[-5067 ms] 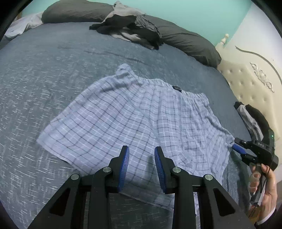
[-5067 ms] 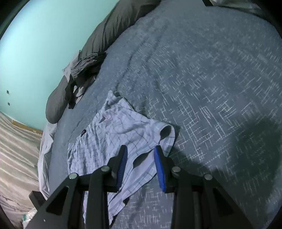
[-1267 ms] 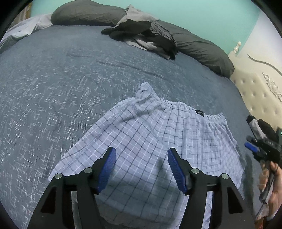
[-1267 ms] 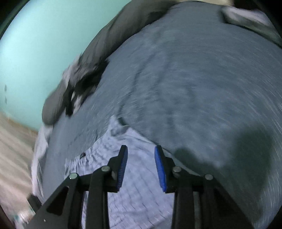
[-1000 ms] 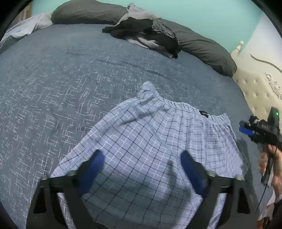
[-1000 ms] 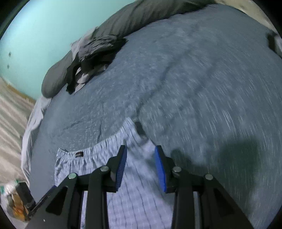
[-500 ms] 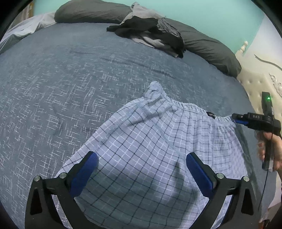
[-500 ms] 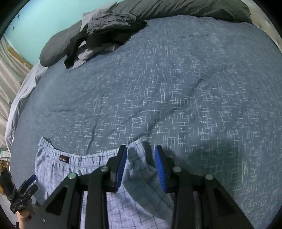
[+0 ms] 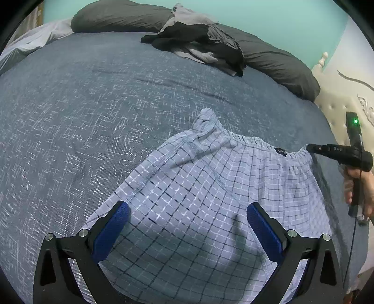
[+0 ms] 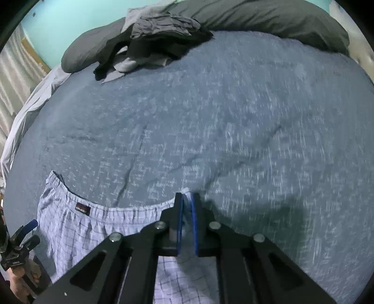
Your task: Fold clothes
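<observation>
Light blue checked boxer shorts (image 9: 198, 187) lie flat on the blue-grey bedspread (image 9: 70, 105), waistband away from me. My left gripper (image 9: 187, 208) hovers over the leg part with its jaws wide open and nothing pinched. In the right wrist view the right gripper (image 10: 187, 198) is closing its jaws on the right corner of the waistband, and the blue pads press on the cloth. The shorts (image 10: 81, 224) stretch to the left from there. The left wrist view shows the right gripper (image 9: 309, 147) at that waistband corner, held by a hand. My left gripper (image 10: 25, 231) shows at the lower left edge.
A pile of dark and grey clothes (image 9: 201, 44) rests against grey pillows (image 9: 116, 16) at the far side of the bed. A cream tufted headboard (image 9: 346, 98) stands at the right. The same pile of clothes (image 10: 154, 42) shows in the right wrist view.
My left gripper's jaws spread wide over the shorts. The right gripper swung round to the waistband's right corner and closed on the cloth.
</observation>
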Available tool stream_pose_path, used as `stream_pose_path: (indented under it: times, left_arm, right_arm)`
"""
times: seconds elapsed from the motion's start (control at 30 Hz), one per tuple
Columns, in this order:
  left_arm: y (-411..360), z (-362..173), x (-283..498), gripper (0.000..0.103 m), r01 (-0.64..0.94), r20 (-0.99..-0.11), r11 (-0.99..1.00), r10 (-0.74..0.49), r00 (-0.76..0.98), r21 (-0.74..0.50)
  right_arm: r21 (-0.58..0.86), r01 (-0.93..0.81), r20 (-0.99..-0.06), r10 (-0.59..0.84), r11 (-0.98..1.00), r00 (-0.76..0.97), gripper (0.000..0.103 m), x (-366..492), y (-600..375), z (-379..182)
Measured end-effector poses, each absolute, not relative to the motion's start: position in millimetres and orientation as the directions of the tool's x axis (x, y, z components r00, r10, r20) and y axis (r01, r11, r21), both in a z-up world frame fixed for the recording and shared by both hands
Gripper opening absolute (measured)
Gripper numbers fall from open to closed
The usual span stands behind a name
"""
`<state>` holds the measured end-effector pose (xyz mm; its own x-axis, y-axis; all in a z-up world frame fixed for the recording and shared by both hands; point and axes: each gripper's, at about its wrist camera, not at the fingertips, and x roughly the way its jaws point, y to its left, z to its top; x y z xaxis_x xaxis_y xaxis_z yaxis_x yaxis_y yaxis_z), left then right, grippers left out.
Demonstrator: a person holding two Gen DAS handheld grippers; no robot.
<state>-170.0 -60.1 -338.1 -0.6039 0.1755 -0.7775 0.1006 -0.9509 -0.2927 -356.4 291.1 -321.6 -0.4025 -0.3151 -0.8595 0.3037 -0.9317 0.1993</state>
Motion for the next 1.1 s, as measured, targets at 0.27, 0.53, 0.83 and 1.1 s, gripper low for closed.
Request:
stream_pose_path:
  times: [0.27, 0.53, 0.83, 1.1]
  left_arm:
    - [-63, -337, -170, 0.103, 0.101, -0.777, -0.951, 0.175, -0.604, -0.292]
    - [-67, -334, -168, 0.103, 0.108, -0.77, -0.95, 0.167, -0.616, -0.293]
    - [-87, -328, -161, 0.103, 0.137, -0.759, -0.949, 0.135, -0.637, -0.284]
    - [-112, -330, -156, 0.103, 0.177, -0.766, -0.947, 0.098, -0.636, -0.268]
  right_arm:
    - [0.148, 0.307, -0.889, -0.262, -0.94, -0.376, 0.006, -373, 279, -331]
    - [0.175, 0.251, -0.883, -0.264, -0.952, -0.388, 0.011, -374, 291, -334]
    - [0.317, 0.256, -0.8, -0.403, -0.913, -0.444, 0.028, -363, 276, -289]
    - [0.398, 0.44, -0.797, -0.541, -0.805, -0.269, 0.029, -349, 169, -290]
